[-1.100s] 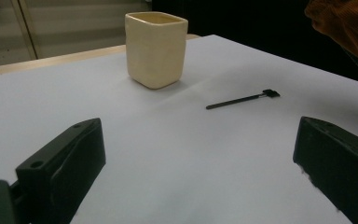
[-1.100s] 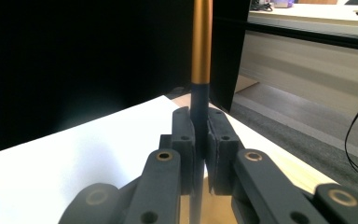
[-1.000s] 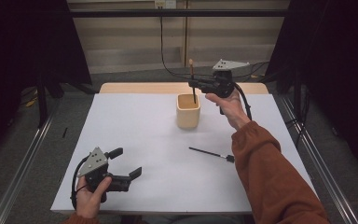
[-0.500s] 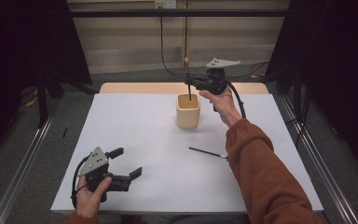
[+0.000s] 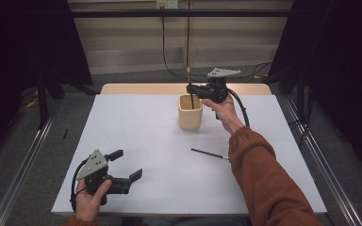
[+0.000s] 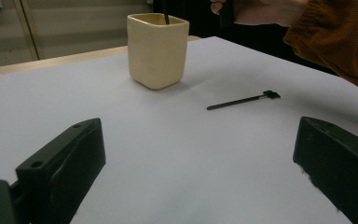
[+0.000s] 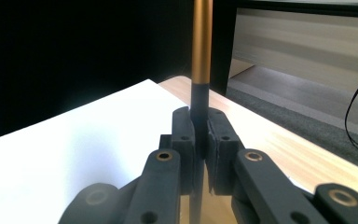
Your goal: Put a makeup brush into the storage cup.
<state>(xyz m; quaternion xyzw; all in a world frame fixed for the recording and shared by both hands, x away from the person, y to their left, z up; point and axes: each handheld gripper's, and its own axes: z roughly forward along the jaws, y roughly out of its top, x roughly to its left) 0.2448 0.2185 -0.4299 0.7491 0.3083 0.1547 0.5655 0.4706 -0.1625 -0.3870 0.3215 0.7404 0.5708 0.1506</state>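
Over the cup (image 5: 190,112), our right claw (image 5: 190,88), clamped on a brush (image 5: 188,80), had lowered it partway inside. Our left claw (image 5: 125,165) stayed apart.

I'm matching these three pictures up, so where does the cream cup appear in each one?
High view: the cream cup stands right of centre in the upper half, on the white sheet, under the right gripper.
Left gripper view: cup at top, just left of centre.
Right gripper view: hidden behind the fingers shut on the brush.
Shared landmark: that brush, whose stem dips into the cup.
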